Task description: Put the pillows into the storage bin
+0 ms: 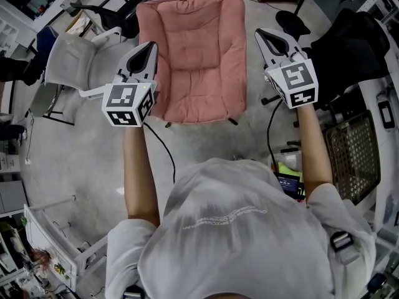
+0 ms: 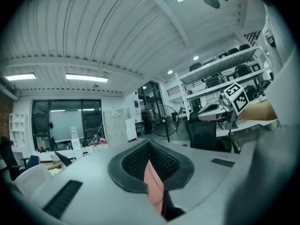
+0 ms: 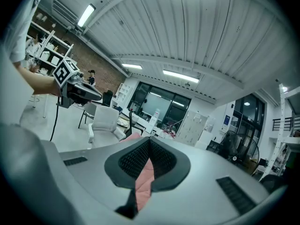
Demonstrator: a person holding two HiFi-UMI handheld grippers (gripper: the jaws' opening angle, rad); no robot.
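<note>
I see no pillow and no storage bin that I can tell apart. A pink padded chair (image 1: pixel 193 55) stands on the floor ahead, between both grippers. My left gripper (image 1: pixel 148 47) is held level at the chair's left edge, jaws shut and empty. My right gripper (image 1: pixel 265 36) hangs at the chair's right edge, also shut and empty. In the left gripper view the closed jaws (image 2: pixel 149 143) show only a sliver of the pink chair (image 2: pixel 153 186) through the gap behind them. The right gripper view shows the same closed jaws (image 3: pixel 150 139) with pink chair fabric (image 3: pixel 143 179) beyond.
A white armchair (image 1: pixel 75 58) stands to the left, a black office chair (image 1: pixel 349 48) to the right. A wire basket (image 1: pixel 352 157) sits at the right near the person. A white rack (image 1: pixel 50 242) is at lower left. A black cable (image 1: pixel 163 148) trails over the floor.
</note>
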